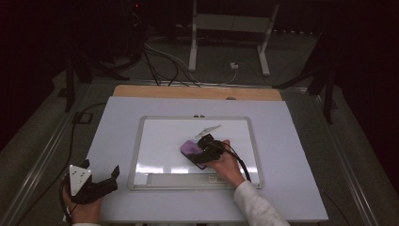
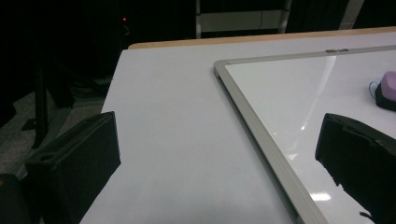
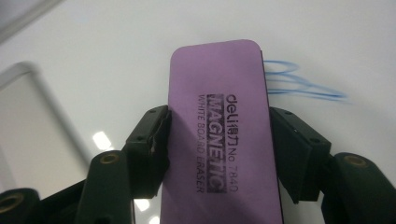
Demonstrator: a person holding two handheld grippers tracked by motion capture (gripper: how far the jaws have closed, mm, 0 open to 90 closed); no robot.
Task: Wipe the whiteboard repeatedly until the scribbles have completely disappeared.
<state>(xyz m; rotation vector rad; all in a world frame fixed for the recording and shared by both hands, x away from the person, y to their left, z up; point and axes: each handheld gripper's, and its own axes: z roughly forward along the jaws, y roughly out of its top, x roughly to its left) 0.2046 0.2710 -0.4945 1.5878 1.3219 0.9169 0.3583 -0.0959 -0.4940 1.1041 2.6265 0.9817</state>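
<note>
We have the purple magnetic whiteboard eraser (image 3: 219, 135) clamped between the jaws of our right gripper (image 3: 219, 149), lying flat on the whiteboard (image 1: 155, 141) near its middle, just beside some blue marker scribbles (image 3: 299, 86). We judge that we are mid-wipe; next we should slide the eraser across those lines, pressing evenly. Our left gripper (image 1: 96, 183) rests on the table (image 1: 291, 141) off the board's corner, jaws spread and empty.

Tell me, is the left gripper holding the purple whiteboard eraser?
No, the left gripper is open over bare table; the right gripper clamps the eraser.
</note>
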